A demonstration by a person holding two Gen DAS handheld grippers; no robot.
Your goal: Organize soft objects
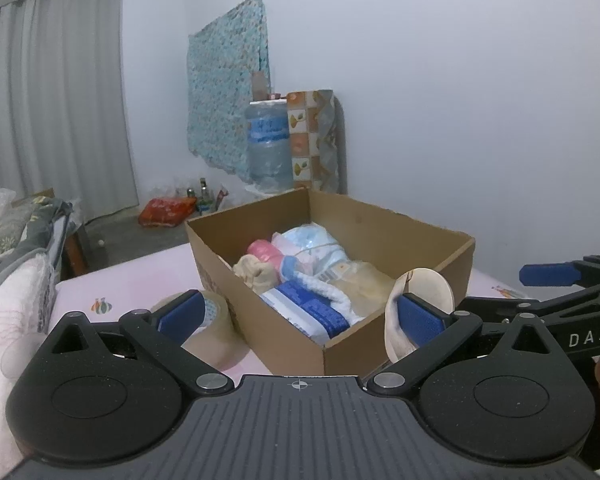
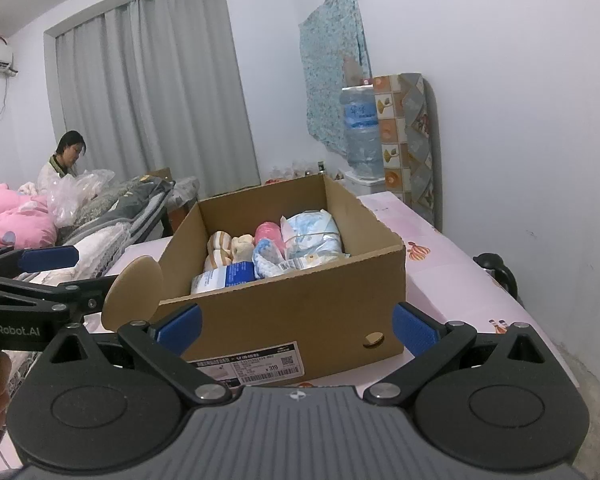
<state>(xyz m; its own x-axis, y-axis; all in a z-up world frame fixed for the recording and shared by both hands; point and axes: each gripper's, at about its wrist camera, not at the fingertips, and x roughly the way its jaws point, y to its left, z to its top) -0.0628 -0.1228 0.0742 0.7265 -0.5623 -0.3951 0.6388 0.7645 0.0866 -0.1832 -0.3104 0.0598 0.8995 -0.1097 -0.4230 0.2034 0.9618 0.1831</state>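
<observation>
An open cardboard box (image 1: pixel 416 224) stands on the pink table; it also shows in the right wrist view (image 2: pixel 300 300). Inside lie a blue-and-white plastic pack (image 1: pixel 316 248), a pink roll (image 1: pixel 262 250), beige socks (image 1: pixel 256 274), a blue-labelled pack (image 1: pixel 308 308) and a white knitted piece (image 1: pixel 328 292). My left gripper (image 1: pixel 298 316) is open, just before the box's near corner. A round beige pad (image 1: pixel 424 292) hangs against its right finger (image 1: pixel 416 316); the same pad shows in the right wrist view (image 2: pixel 132 292). My right gripper (image 2: pixel 296 322) is open, facing the box's labelled side.
A roll of brown tape (image 1: pixel 210 330) lies left of the box. A bed with pillows and bags (image 2: pixel 80 216) is at the left, with a person (image 2: pixel 66 160) behind it. A water bottle (image 1: pixel 268 144) and folded mat (image 1: pixel 316 140) stand by the far wall.
</observation>
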